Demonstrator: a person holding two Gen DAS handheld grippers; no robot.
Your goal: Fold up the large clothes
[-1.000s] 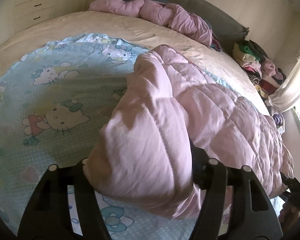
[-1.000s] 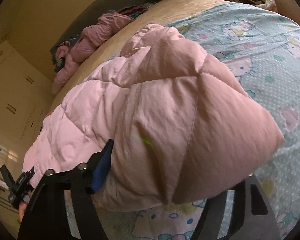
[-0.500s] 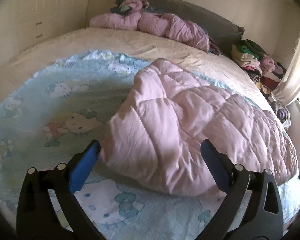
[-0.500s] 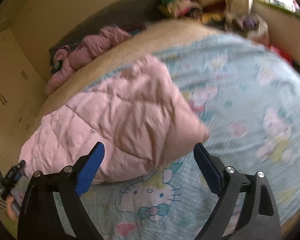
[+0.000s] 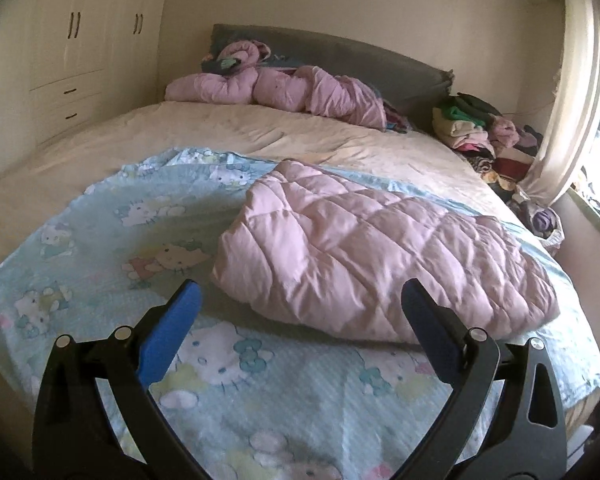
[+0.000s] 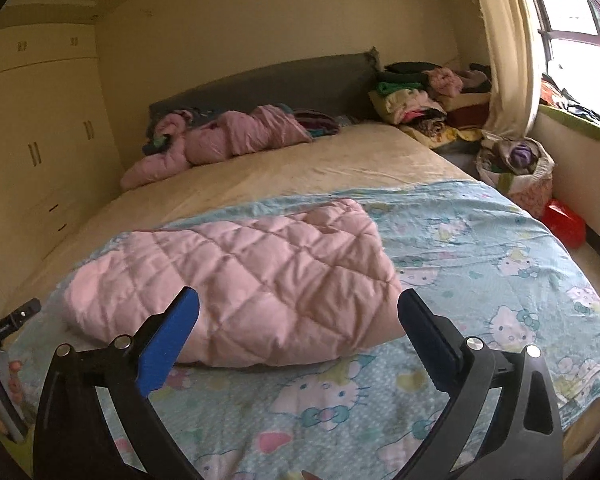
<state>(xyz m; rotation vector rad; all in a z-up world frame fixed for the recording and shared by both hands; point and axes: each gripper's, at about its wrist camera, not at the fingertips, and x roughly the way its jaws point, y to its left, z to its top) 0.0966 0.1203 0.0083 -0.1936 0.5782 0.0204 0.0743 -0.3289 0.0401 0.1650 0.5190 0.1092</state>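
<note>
both wide open and empty above the bed [image 5: 204,132]: left gripper [image 5: 300,296] and right gripper [image 6: 298,300], near the folded pink quilted coat [image 5: 372,256].

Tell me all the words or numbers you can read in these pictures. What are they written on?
None can be read.
Black gripper piece at the left edge of the right wrist view: small white lettering, too small and blurred to read.
Blue cartoon-cat sheet: only pictures of cats, bows and hearts, no words visible.
Pink quilted jacket: no label or writing shows.
</note>
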